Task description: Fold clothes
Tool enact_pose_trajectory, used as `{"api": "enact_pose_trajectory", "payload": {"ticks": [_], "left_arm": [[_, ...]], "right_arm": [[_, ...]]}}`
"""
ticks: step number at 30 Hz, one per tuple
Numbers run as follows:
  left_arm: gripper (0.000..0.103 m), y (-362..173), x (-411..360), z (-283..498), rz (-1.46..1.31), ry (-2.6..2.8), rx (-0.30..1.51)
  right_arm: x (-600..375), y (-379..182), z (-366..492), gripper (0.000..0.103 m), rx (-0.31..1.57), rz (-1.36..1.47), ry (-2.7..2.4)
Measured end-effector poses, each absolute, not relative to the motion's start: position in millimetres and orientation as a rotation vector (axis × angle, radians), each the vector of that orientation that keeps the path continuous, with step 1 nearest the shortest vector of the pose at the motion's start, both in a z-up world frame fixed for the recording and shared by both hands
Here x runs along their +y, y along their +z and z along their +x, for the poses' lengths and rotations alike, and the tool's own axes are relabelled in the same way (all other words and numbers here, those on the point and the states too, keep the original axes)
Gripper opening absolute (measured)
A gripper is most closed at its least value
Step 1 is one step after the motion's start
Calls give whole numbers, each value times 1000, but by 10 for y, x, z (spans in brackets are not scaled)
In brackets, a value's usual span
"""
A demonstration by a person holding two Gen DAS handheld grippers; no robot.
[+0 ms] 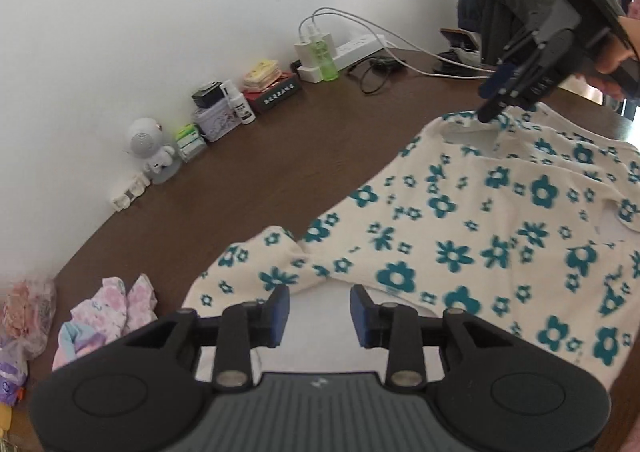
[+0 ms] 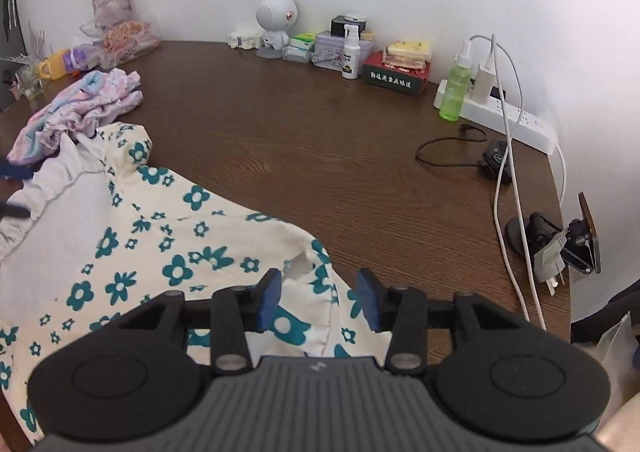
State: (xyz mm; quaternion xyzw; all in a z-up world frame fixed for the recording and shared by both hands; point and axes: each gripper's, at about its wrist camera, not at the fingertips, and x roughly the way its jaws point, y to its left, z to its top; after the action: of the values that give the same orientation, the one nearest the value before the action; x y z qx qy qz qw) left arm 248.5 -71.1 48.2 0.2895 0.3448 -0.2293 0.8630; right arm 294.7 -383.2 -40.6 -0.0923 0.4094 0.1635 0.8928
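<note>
We are looking at a brown table (image 2: 320, 156) with a cream shirt (image 1: 460, 236) printed with teal flowers lying spread across its near side. A small heap of pink and lilac clothes (image 2: 80, 112) is lying beside the shirt's sleeve. Our left gripper (image 1: 319, 310) is hovering over the shirt's hem with its fingers apart, gripping nothing. Our right gripper (image 2: 320, 298) is hanging over the collar, fingers likewise apart, pinching no cloth.
</note>
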Motion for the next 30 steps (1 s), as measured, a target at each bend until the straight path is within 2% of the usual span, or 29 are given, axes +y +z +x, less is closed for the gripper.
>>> {"api": "enact_pose_trajectory", "payload": {"ticks": [4,5,6,8,10,11,12,14,21,25,26,27,28,30], "left_arm": [[32,293,-676,3067,655,-423,730],[32,232,-653,3171,673,-416,739],[32,189,-624,3258,689,-418,746],[33,135,-506,3369,705,-410,759],[34,118,-343,3453,697,-412,772],[37,119,-253,3474,683,-416,782],[42,120,-161,3493,670,-421,793],[45,100,-8,3510,663,-442,817],[48,-38,256,3678,667,-540,876],[53,-50,374,3843,585,-584,899],[45,-51,409,3877,560,-591,906],[19,-51,443,3885,540,-600,905],[2,-55,463,3880,525,-605,908],[0,-60,495,3833,520,-605,898]], "right_arm": [[-3855,-623,3013,42,895,-192,294],[-3867,-649,3018,40,898,-181,289],[-3879,-676,3022,36,902,-169,284],[-3892,-715,3029,18,906,-156,273],[-3893,-744,3031,14,908,-163,260],[-3889,-765,3033,9,912,-173,255],[-3886,-785,3035,8,916,-181,250],[-3903,-792,3053,8,916,-167,247],[-3928,-806,3085,8,915,-139,239],[-3933,-808,3087,9,914,-123,229],[-3931,-809,3086,9,913,-120,225],[-3924,-811,3084,9,912,-121,221],[-3918,-811,3082,9,912,-121,217],[-3911,-810,3081,9,912,-119,210]]}}
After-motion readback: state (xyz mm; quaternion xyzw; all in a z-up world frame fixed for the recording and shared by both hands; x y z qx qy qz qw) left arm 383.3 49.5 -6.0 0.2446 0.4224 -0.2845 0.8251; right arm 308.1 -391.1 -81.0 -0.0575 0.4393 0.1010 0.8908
